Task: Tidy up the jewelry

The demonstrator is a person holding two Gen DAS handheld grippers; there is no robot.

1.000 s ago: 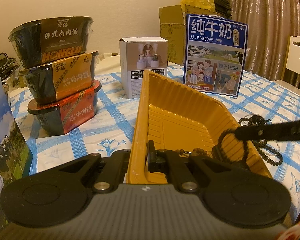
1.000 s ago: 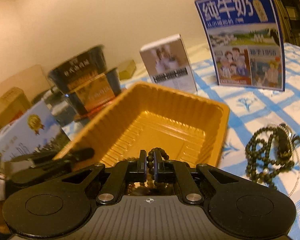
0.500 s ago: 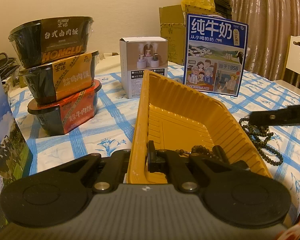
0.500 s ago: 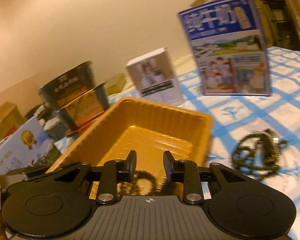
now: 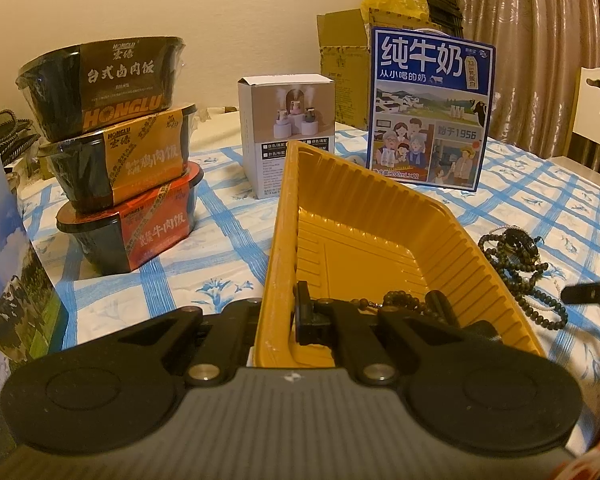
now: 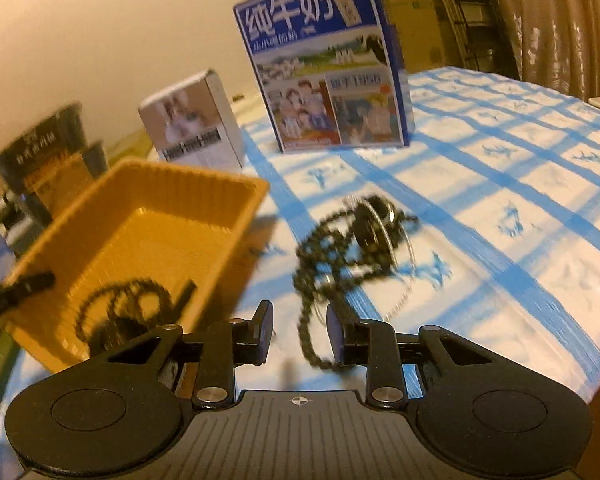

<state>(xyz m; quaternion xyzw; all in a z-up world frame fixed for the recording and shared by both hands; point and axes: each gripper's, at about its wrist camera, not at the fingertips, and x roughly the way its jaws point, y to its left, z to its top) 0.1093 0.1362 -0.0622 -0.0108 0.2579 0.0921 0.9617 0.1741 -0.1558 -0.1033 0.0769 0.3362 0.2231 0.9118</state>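
Sorting beaded jewelry into a yellow tray [image 5: 380, 216] on a blue-checked tabletop [image 6: 500, 168].

Left gripper [image 5: 278, 312] clamping the tray's near wall, fingers closed tight on the rim. Right gripper [image 6: 300, 330] hovering over the tabletop just right of the tray, fingers partly spread and gripping nothing, having just been opening. One dark bead string [image 6: 120, 300] lying inside the tray near its front corner. A tangled pile of dark bead necklaces [image 6: 352, 248] resting on the cloth beside the tray, one strand trailing between the right fingers.
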